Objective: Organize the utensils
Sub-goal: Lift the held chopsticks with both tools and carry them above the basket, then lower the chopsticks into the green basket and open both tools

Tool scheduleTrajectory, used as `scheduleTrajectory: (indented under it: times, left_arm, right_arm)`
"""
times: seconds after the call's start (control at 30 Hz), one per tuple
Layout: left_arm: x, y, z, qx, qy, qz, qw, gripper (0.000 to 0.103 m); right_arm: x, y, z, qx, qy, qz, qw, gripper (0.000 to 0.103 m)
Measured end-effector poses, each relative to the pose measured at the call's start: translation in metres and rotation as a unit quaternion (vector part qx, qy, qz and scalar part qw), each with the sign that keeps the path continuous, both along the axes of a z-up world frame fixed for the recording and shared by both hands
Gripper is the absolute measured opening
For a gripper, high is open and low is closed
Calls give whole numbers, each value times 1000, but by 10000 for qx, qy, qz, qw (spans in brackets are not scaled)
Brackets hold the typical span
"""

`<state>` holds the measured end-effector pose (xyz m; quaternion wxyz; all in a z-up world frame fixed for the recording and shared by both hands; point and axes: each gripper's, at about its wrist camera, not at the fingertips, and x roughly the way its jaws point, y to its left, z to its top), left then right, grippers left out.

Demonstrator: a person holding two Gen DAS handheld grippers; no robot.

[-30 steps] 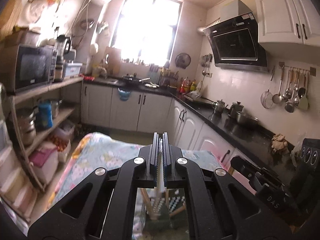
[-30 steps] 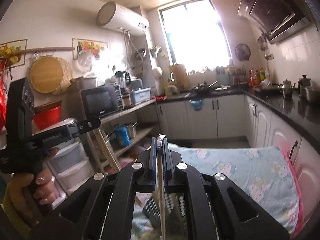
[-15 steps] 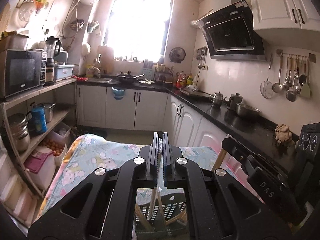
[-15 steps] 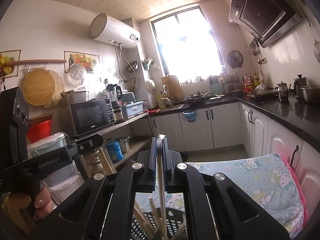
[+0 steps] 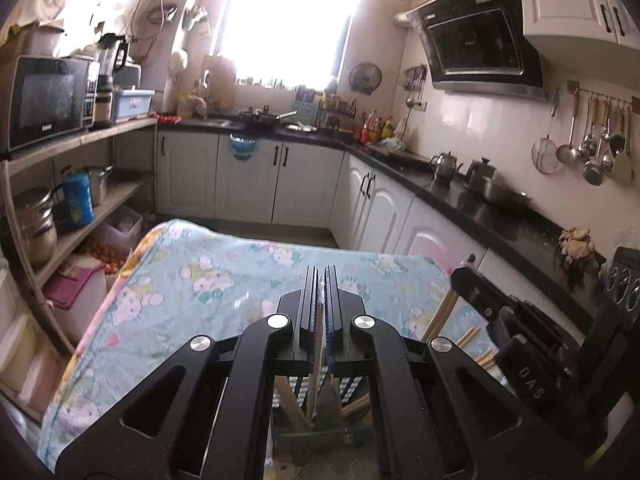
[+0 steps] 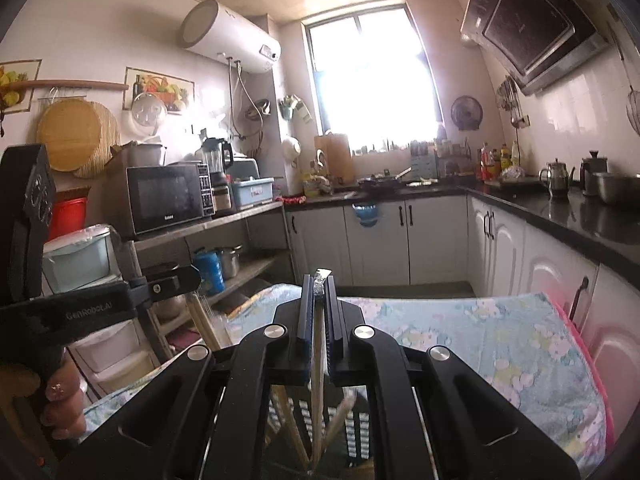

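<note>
In the left wrist view my left gripper (image 5: 321,278) is shut on a thin wooden chopstick (image 5: 316,364) that hangs down into a dark slotted utensil basket (image 5: 300,390) below the jaws. Other wooden chopsticks (image 5: 292,404) lean inside the basket. My right gripper (image 6: 319,282) is shut on another pale chopstick (image 6: 317,364), its lower end in the same basket (image 6: 356,428). The right gripper (image 5: 516,336) shows at the right of the left wrist view, close beside the left one. The left gripper (image 6: 172,280) and the hand (image 6: 60,404) holding it show at the left of the right wrist view.
The basket stands on a table under a light blue floral cloth (image 5: 192,280). White cabinets with a black counter (image 5: 448,188) run behind and to the right. Open shelves with a microwave (image 5: 44,100) and pots stand on the left.
Both grippers have sunk toward the table, carrying their chopsticks down into the basket. The table cloth now fills more of both views. Both stay shut.
</note>
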<state>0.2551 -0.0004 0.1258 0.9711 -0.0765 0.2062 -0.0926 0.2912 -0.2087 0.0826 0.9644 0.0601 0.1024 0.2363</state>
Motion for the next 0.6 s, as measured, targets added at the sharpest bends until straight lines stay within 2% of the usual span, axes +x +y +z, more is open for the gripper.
scheduleTrajectory:
  times: [0.23,0.37,0.4,0.5,0.6]
  left_arm:
    - [-2,3,-18,56,234,80,9997,0]
    - [-9,7,-24,61,318,129,9994,12]
    - [-11,8,-25,58,333,136,9993,18]
    - [-17,10,-29,51,371,156,9992,25]
    - [-23,11,-33,71,401,183,9990,30]
  right_arm:
    - [-7,-5,-16,-3,318,-70,9995,6]
    - [-14,-10,-23,28,547,-73,9985,8]
    - [-16,-12,-25,60,604,-37,9981,9]
    - [-25,-16,-28,101,706,-28,9974,21]
    - [-35,-20,-30,90,765,-61,9970,24]
